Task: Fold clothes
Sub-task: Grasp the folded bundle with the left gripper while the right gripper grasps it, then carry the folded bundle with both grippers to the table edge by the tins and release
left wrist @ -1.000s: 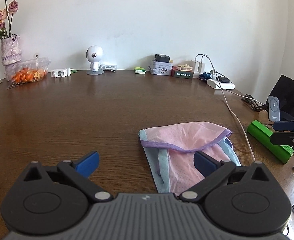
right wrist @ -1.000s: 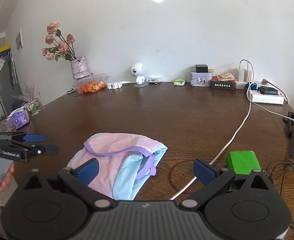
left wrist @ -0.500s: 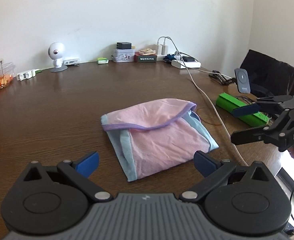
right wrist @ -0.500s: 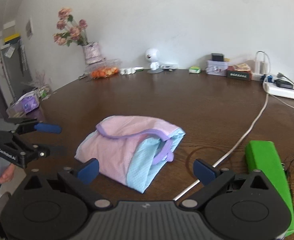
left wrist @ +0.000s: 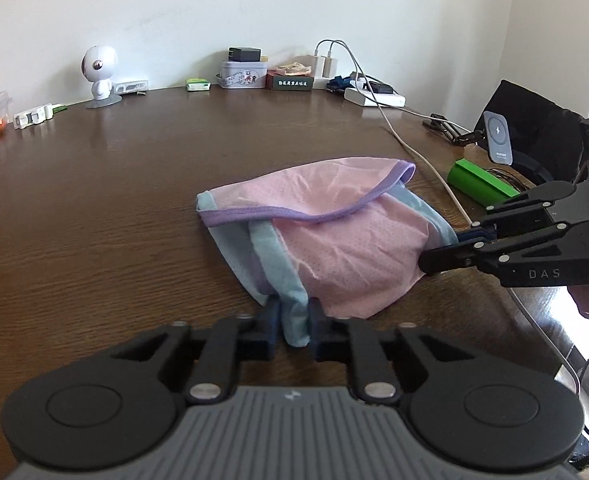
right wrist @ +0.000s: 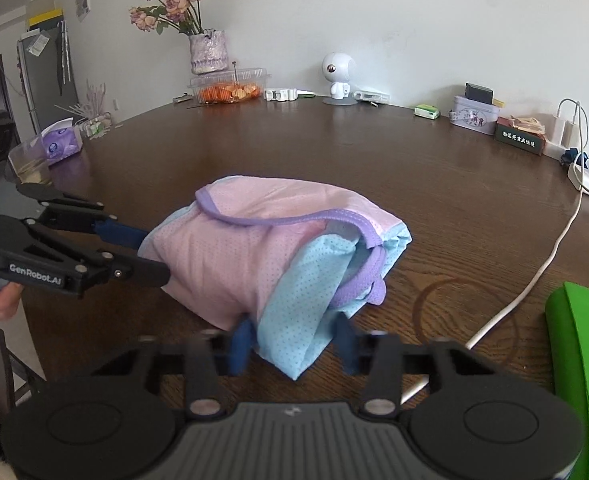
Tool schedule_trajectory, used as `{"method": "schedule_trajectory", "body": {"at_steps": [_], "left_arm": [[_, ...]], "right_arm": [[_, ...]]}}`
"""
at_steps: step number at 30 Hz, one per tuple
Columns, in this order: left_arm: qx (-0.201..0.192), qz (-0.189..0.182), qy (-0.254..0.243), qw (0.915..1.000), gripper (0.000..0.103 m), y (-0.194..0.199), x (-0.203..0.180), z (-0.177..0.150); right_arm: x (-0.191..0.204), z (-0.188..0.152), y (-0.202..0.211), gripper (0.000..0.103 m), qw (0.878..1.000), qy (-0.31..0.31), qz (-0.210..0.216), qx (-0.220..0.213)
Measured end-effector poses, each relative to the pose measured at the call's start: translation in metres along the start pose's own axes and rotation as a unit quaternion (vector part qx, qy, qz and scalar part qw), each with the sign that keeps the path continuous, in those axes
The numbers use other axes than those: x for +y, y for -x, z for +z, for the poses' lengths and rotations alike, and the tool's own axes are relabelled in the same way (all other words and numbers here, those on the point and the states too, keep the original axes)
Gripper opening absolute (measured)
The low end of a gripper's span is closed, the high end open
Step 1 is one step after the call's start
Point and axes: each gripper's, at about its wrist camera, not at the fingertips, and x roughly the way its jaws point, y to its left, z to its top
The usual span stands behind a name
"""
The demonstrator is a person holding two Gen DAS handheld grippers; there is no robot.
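Pink mesh garment [left wrist: 326, 236] with purple trim and light blue panels, loosely folded into a rumpled bundle, lying on a brown wooden table [left wrist: 94, 200], one blue corner hanging toward the near edge, purple band curving across its top

Plain white wall [left wrist: 254, 4] behind the dark brown wooden worktop [left wrist: 94, 208], daylight glaring off its far edge; grey fridge [right wrist: 44, 76] far left.
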Motion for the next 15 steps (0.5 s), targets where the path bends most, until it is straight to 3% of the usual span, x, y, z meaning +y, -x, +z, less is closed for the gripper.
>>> {"method": "schedule_trajectory", "body": {"at_steps": [6, 15], "left_arm": [[0.022, -0.007, -0.022, 0.9995, 0.009, -0.045, 0.016, 0.047], [0.047, 0.011, -0.04, 0.998, 0.009, -0.168, 0.038, 0.158]], "right_arm": [[-0.018, 0.022, -0.019, 0.006, 1.0, -0.023, -0.008, 0.011], [-0.114, 0.095, -0.076, 0.006, 0.996, -0.065, -0.055, 0.03]]}}
